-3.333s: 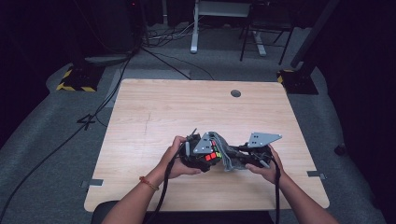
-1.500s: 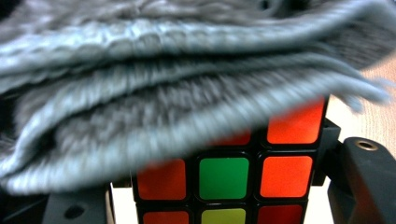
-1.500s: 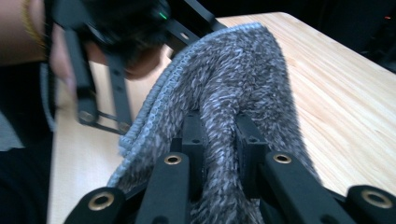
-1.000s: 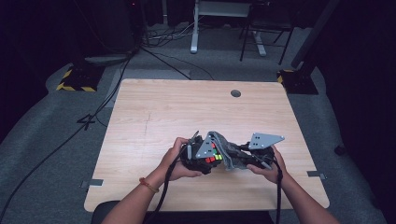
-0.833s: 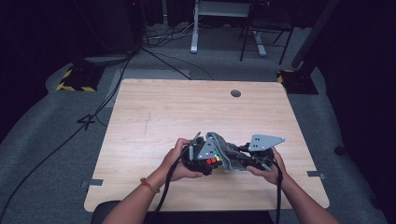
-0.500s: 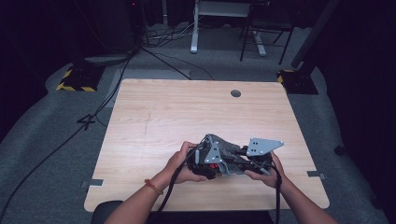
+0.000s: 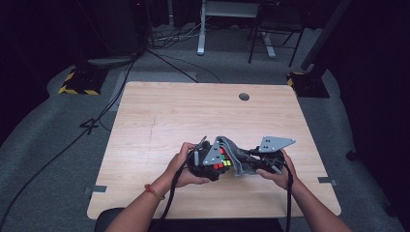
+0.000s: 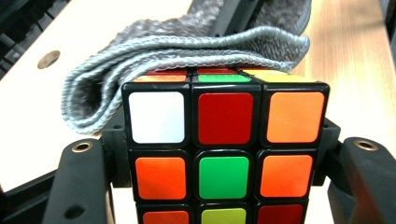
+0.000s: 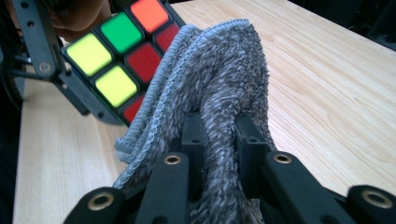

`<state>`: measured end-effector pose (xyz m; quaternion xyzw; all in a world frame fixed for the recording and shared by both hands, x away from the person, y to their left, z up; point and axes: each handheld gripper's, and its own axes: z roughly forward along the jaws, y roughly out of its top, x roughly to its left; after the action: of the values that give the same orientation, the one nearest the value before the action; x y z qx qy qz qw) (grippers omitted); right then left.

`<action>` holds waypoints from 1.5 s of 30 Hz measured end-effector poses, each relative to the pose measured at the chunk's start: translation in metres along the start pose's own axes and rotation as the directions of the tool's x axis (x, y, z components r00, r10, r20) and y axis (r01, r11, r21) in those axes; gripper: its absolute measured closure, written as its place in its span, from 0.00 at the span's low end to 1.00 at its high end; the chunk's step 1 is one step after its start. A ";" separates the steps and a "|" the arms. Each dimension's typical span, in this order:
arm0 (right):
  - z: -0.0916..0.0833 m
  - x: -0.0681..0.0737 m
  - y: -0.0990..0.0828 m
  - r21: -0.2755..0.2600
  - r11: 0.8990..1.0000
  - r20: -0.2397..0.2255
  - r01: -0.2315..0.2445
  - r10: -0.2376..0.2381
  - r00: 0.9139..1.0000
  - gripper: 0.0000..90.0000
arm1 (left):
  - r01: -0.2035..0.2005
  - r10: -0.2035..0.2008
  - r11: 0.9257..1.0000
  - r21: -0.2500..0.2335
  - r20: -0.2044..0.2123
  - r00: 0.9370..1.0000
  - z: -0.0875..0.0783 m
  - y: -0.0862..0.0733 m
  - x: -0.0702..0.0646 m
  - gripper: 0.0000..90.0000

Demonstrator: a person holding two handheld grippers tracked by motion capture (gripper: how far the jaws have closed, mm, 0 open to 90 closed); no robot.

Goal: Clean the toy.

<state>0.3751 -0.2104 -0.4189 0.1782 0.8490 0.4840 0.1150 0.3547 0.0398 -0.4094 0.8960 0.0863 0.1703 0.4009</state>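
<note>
Grey: one cloth (image 9: 219, 79); multicoloured: one cube (image 8: 224, 149); two grippers.

The puzzle cube (image 8: 225, 158) has a black frame with glossy square stickers — on the face toward the left gripper view the top row runs white, red, orange, the middle row orange, green, orange, and the row below shows orange, yellow-green and red. In the right gripper view its stickers are yellow-green, green, orange and red, beside a grey cloth (image 9: 219, 88) of mottled, fuzzy pile with a paler grey stitched hem. The table (image 7: 193, 116) is pale wood with fine grain — and both grippers' jaws are matt black with small brass-coloured rivets.
</note>
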 end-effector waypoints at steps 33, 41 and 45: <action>0.000 0.029 0.015 -0.048 0.997 -0.059 0.053 -0.056 0.997 0.87 | -0.037 0.036 0.996 0.087 0.019 0.999 0.028 0.002 -0.012 0.37; -0.004 0.010 0.007 -0.045 0.999 -0.011 0.003 -0.003 1.000 0.87 | -0.001 0.001 1.000 0.009 -0.026 1.000 0.005 -0.001 0.000 0.37; -0.002 -0.001 0.000 -0.049 0.998 -0.028 -0.050 0.049 0.998 0.86 | 0.004 -0.005 0.999 -0.049 -0.024 1.000 -0.006 -0.002 0.003 0.37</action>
<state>0.3754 -0.2119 -0.4180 0.1898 0.8334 0.5101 0.0959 0.3555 0.0462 -0.4065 0.8837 0.0891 0.1824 0.4218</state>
